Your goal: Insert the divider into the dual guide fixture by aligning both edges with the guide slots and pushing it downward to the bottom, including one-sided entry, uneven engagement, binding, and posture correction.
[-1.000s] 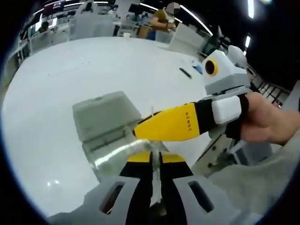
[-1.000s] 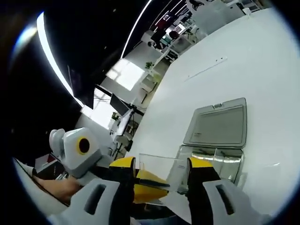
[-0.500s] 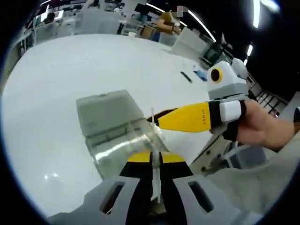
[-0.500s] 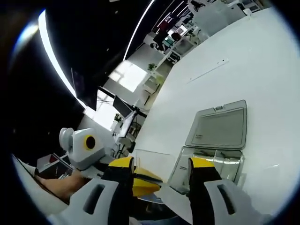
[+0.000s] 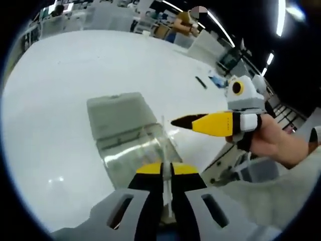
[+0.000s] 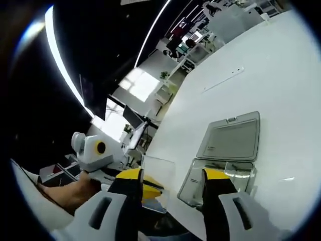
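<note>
**Clear divider pinched in my left jaws above the open box**

Clear plastic is what I watch in the left gripper view: the thin divider [image 5: 164, 150] stands edge-on between my left gripper [image 5: 166, 173] jaws, which are closed narrowly on its lower part, the yellow pads pressing it from both sides. Its upper edge rises past the fingertips toward the guide fixture [image 5: 140, 150], a transparent open box on the white table [image 5: 60, 75]. The box's grey lid [image 5: 119, 114] lies flat, hinged open on the fixture's far side. To the right of the fixture I see my right gripper [image 5: 183, 122], held by a hand [image 5: 273, 143], its yellow-and-black jaws pointing toward the fixture, apart from it; from this side I cannot tell how wide they stand. A small dark object [image 5: 200, 82] lies on the table beyond it.

In the right gripper view, my right gripper [image 6: 170, 178] jaws stand wide, nothing between them. The divider [image 6: 158, 173] appears as a transparent pane just left of the fixture [image 6: 215, 178], gripped below by the left gripper [image 6: 145, 187] and its hand [image 6: 70, 193]. The grey lid [image 6: 231, 138] lies beyond the fixture.
</note>
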A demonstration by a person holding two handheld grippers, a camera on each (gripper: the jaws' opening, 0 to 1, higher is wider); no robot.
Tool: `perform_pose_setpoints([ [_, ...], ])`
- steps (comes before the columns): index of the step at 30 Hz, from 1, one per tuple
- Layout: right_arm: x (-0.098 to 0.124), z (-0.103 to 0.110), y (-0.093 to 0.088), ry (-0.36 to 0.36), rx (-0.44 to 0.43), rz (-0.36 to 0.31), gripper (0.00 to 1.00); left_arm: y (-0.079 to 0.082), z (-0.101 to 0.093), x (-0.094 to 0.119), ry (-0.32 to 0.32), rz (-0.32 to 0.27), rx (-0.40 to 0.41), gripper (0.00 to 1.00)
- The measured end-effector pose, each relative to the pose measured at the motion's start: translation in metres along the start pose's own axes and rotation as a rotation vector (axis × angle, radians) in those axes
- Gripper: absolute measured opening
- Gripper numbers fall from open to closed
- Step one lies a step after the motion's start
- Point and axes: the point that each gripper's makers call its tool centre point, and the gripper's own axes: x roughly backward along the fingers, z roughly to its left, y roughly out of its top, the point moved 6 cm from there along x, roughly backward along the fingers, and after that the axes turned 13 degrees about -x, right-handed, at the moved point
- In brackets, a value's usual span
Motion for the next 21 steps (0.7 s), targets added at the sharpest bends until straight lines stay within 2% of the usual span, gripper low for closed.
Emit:
perform_pose_setpoints([
  [7,0.004,0.000,-0.002,0.017,0.038,0.002,0.44,-0.001,0.008,0.003,0.021,0.047,0.043,0.01],
  [13,0.007,0.000,-0.004,0.031,0.080,0.012,0.44,0.001,0.012,0.004,0.024,0.065,0.067,0.01],
  [21,0.010,0.001,-0.008,0.056,0.150,0.036,0.44,0.002,0.018,0.003,0.031,0.091,0.142,0.01],
])
